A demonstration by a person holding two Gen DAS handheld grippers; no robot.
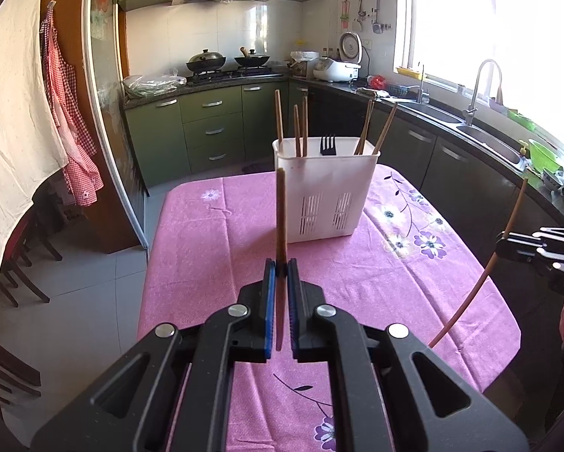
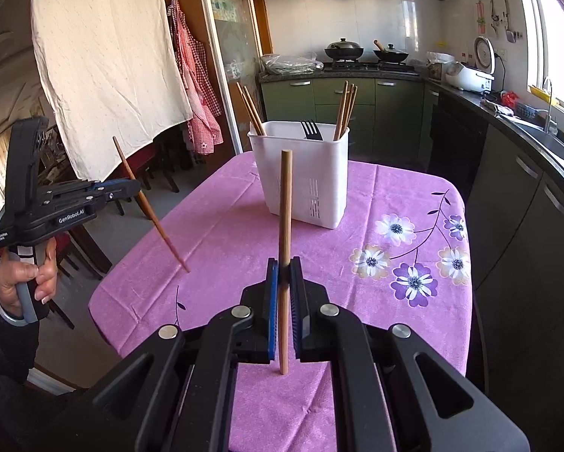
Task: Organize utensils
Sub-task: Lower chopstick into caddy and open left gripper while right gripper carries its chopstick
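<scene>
Chopsticks are standing nearly upright, one (image 1: 280,222) clamped in the left tool (image 1: 280,269), another (image 2: 285,241) in the right tool (image 2: 284,269), over the desk's (image 2: 221,226) near edge; beyond, the white holder (image 2: 300,173) is sitting toward the far edge.

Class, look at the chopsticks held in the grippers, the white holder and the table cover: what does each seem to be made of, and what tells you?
Chopsticks: likely wood or bamboo; matte brown, straight.
White holder: probably plastic; smooth, moulded vent slots.
Table cover: looks like fabric; pink floral print, creases, draped edges.
</scene>
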